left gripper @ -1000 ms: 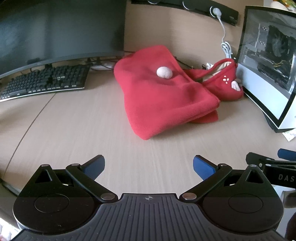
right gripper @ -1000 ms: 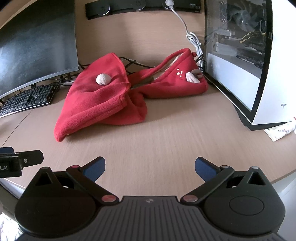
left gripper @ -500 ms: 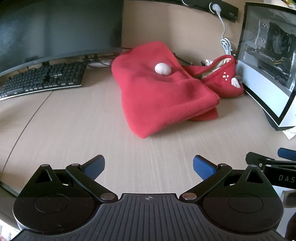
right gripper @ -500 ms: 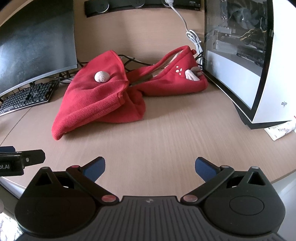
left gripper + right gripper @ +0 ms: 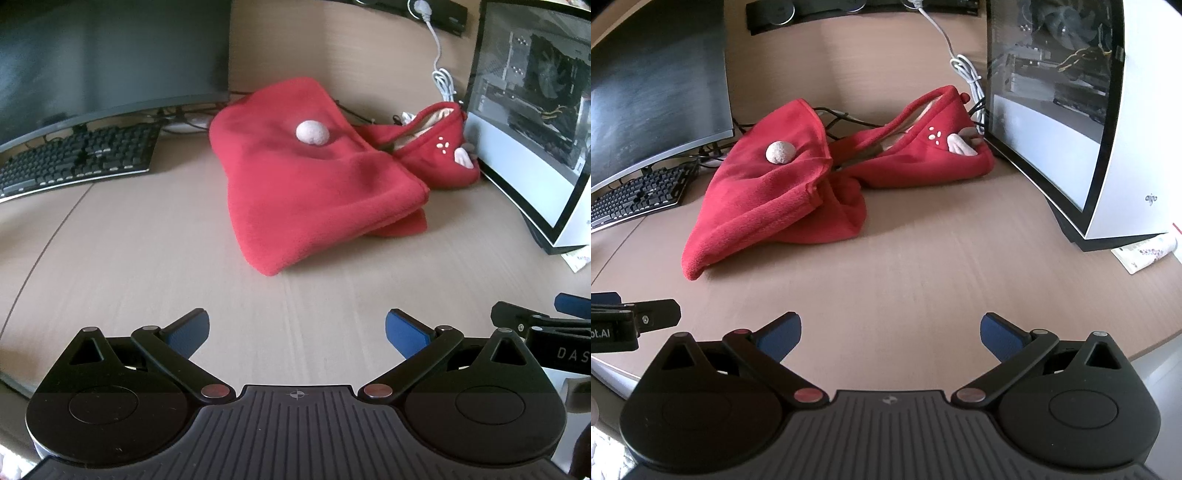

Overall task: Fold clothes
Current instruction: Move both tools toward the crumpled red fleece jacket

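Wooden desk (image 5: 147, 258), red garment (image 5: 306, 192), keyboard (image 5: 77, 158)

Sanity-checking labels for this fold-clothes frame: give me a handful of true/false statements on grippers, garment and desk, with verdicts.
1. Both grippers are open and hold nothing. True: the left gripper and the right gripper hang above bare desk.
2. The red garment lies spread flat in a single layer. False: it is bunched and doubled over, with a lower layer poking out underneath.
3. A pale round pom-pom sits on top of the garment. True.
4. The keyboard rests on top of the garment. False: it lies apart, to the garment's left, in front of the monitor.
5. The white cable hangs near the PC case. True.
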A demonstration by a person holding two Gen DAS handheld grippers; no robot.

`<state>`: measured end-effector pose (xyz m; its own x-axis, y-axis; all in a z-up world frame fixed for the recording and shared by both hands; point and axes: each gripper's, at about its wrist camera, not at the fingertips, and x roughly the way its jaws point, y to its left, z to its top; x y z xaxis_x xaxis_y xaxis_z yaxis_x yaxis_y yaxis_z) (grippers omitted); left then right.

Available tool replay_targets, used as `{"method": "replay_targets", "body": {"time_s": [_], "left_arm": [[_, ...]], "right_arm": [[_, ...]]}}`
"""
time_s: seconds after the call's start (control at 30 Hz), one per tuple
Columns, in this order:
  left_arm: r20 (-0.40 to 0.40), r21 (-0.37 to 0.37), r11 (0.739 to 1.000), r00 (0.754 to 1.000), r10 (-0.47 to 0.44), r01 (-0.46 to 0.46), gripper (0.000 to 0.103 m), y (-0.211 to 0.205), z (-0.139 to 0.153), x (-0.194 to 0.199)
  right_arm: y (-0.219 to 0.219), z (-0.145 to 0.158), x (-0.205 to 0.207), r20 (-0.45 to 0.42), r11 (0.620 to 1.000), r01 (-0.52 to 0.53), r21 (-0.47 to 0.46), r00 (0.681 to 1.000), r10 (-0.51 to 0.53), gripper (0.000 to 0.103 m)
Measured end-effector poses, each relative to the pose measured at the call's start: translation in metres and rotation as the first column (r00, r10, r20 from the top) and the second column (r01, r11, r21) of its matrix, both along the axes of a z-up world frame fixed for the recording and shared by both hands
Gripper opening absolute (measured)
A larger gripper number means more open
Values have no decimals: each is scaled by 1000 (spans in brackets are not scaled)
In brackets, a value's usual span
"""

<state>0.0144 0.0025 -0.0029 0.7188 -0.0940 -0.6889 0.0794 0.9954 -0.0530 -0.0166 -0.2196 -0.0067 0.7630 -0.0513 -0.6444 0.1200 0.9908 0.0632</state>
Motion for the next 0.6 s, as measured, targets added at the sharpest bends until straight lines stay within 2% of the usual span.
{"method": "replay_targets", "body": {"time_s": [0.37, 0.47, 0.6], "left_arm": [[5, 33, 999, 1000, -8, 7, 103, -9, 3, 9], [2, 66, 998, 1000, -15, 15, 103, -12, 5, 15], [-2, 74, 997, 1000, -1, 2, 103, -11, 11, 27]], "right_arm": [[-13, 5, 10, 11, 1000, 3, -5, 1000, -3, 103], [-20, 8, 20, 15, 1000, -4, -3, 1000, 4, 103], [-25, 8, 41, 11, 1000, -25, -4, 1000, 25, 103]]}}
